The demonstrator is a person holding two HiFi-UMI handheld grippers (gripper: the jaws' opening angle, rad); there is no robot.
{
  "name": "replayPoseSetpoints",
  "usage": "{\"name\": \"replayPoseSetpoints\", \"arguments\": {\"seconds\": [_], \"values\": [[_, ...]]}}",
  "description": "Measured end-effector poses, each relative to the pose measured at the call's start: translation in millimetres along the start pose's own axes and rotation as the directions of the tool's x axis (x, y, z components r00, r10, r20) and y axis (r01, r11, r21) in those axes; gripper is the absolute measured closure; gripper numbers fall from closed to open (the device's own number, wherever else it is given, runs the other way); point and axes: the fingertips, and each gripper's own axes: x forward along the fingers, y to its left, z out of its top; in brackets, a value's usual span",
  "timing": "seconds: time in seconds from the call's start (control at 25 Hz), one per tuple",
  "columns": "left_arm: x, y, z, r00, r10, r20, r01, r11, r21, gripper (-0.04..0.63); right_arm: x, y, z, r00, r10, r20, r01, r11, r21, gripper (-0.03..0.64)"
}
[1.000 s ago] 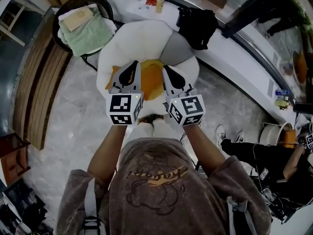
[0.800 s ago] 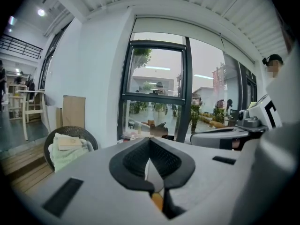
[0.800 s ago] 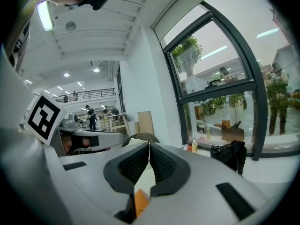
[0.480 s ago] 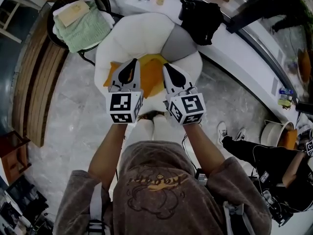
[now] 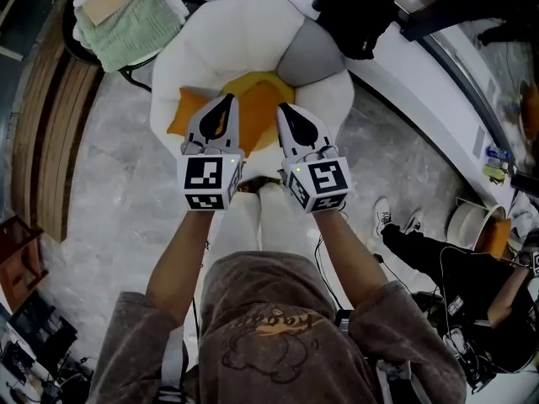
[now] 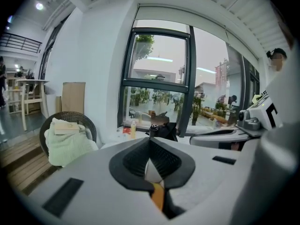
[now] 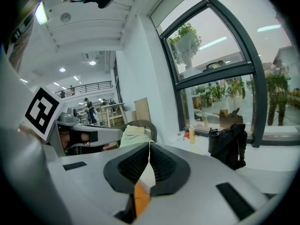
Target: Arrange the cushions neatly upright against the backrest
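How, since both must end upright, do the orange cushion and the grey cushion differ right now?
The orange cushion lies low in the white armchair; the grey cushion already leans against its backrest. The orange cushion is central; the grey cushion is tucked at the picture's right. Both rest in that armchair.

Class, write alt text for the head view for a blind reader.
From above: a person holds the left gripper and right gripper, both shut, over an orange cushion on a white armchair, a grey cushion against its backrest.
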Motion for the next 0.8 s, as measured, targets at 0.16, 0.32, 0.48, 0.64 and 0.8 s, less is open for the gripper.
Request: {"name": "replayPoseSetpoints", "arguments": {"seconds": [0.16, 0.32, 0.48, 0.64, 0.8], "values": [[11, 4, -33, 1.000, -0.001, -0.031, 0.001, 1.000, -0.003, 0.591, 8, -9, -33, 1.000, -0.011, -0.026, 0.011, 1.000, 0.022, 0.597], [21, 7, -68, 0.998, -0.007, -0.066, 0.006, 1.000, -0.014, 0.591, 15, -12, -68, 0.998, -0.011, -0.060, 0.014, 0.999, 0.042, 0.597], [33, 8, -104, 0.995, -0.018, -0.095, 0.017, 1.000, -0.014, 0.591, 23, -18, -103, 0.996, -0.024, -0.085, 0.029, 0.998, 0.059, 0.595], [43, 11, -139, 0.992, -0.026, -0.123, 0.023, 1.000, -0.020, 0.591, 33, -22, -134, 0.994, -0.032, -0.102, 0.039, 0.997, 0.069, 0.597], [48, 17, -173, 0.988, -0.024, -0.149, 0.019, 0.999, -0.033, 0.591, 43, -22, -165, 0.992, -0.032, -0.120, 0.042, 0.996, 0.082, 0.597]]}}
